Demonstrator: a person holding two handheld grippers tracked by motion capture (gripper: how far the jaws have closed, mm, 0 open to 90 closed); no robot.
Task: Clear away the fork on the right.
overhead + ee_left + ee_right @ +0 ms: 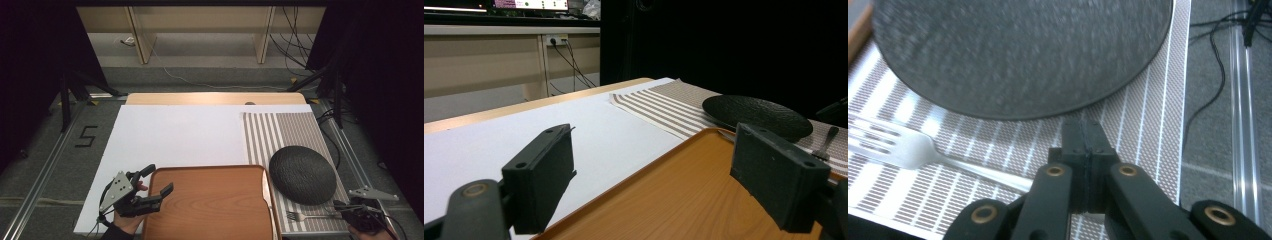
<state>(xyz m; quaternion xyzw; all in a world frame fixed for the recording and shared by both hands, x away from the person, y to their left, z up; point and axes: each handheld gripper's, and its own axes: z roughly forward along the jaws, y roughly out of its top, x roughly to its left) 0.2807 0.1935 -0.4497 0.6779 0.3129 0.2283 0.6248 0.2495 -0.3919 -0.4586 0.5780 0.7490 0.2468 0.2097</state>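
My right gripper (1083,150) has its jaws closed on the fork (310,216) handle; the fork lies on the striped mat (290,132) just beside the dark plate (302,174). Left gripper (152,182) jaws open, empty, over the tray (210,205) edge. Risk: thin handle could pivot or slip on the lift, tines clipping the plate.

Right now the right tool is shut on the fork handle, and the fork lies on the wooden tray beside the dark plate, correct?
Not quite. The fork lies on the striped placemat, not the wooden tray, as the high view shows. The right tool is shut on its handle, beside the dark plate.
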